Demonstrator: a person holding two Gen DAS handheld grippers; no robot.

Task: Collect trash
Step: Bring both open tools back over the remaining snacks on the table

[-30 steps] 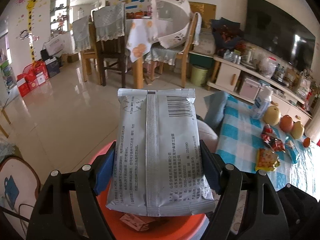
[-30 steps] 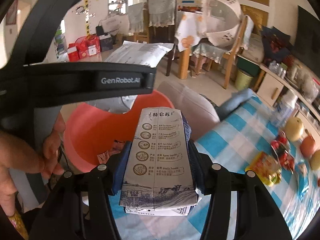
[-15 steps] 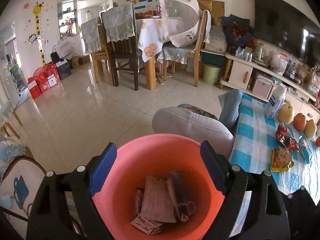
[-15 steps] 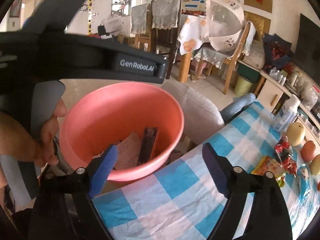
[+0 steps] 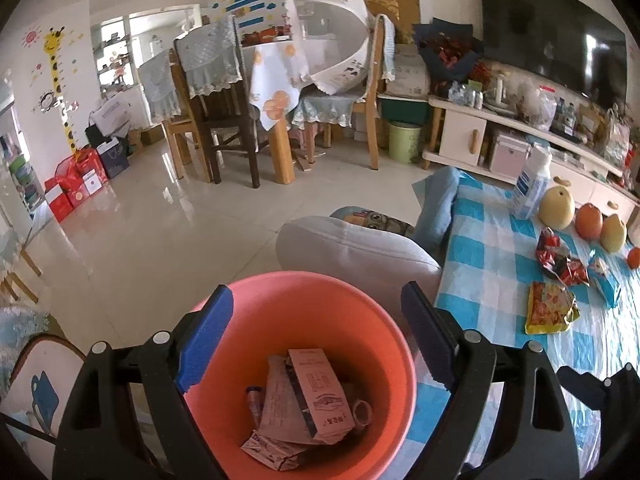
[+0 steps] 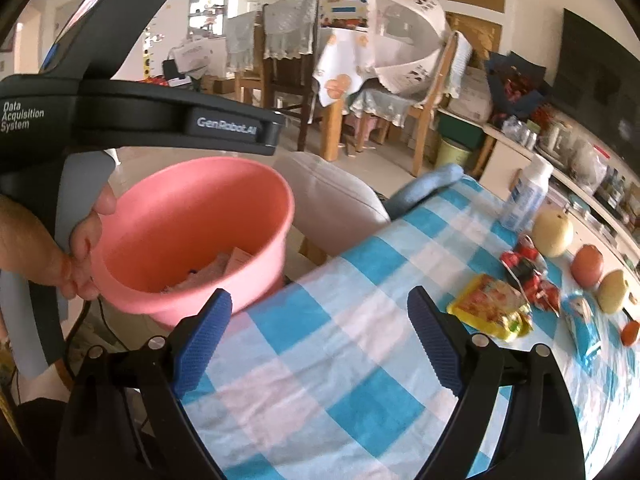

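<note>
Hovering over the pink bin point(image 5: 352, 320) – left gripper point(image 5: 316, 336) jaws apart, empty

Left gripper point(image 5: 318, 334) and right gripper point(image 6: 320, 342) both gape wide, jaws holding nothing, left hand point(image 6: 78, 256) gripping its handle.

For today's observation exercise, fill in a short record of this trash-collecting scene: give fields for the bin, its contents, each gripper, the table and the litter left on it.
bin: pink bucket, beside the table's edge
contents: flattened cartons and wrappers
left gripper: open, empty, above the bucket
right gripper: open, empty, above the tablecloth
table: blue-and-white checked cloth
litter left: yellow packet, red wrapper, blue packet
also on table: white bottle, fruit
</note>
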